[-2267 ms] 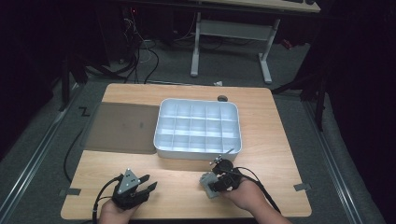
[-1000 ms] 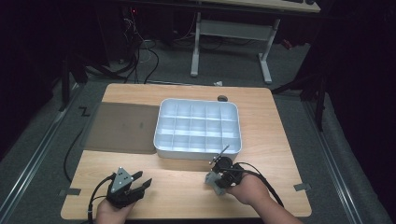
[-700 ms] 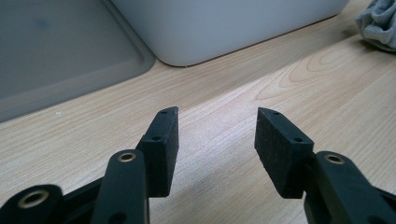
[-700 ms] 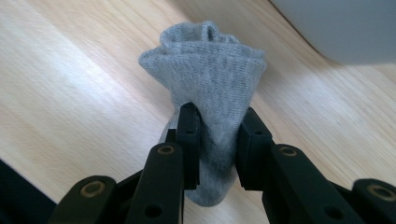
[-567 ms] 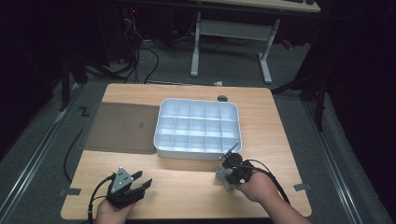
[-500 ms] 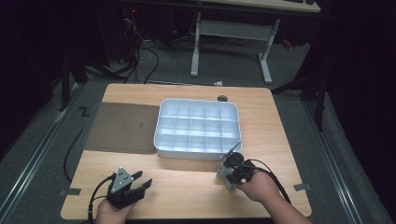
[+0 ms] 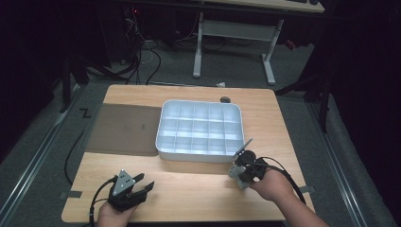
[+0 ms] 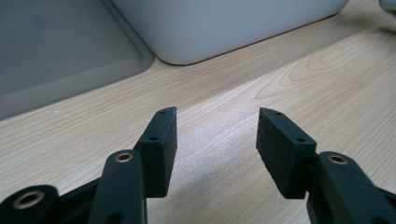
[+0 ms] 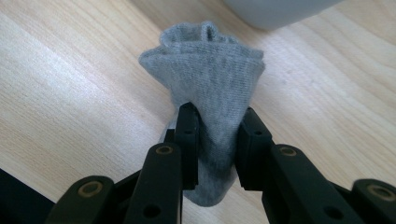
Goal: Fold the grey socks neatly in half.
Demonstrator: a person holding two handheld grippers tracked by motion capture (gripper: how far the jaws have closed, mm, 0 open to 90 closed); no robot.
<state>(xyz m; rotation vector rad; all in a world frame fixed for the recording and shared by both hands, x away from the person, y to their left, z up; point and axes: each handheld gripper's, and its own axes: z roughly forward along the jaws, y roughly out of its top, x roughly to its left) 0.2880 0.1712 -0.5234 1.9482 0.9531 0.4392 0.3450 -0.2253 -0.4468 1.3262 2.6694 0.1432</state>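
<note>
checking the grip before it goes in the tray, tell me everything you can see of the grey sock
The grey sock is a soft ribbed knit, bunched into a thick fold. The right claw is shut on its middle, both pads pressing the cloth, so a ruffled end fans out beyond the tips and the other end hangs toward the camera. It is over the wooden table, just off the white tray's near right corner. Whether it touches the wood is unclear.

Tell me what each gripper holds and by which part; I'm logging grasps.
The right gripper pinches a grey sock across its bunched middle. The left gripper holds nothing; its jaws stand open.
</note>
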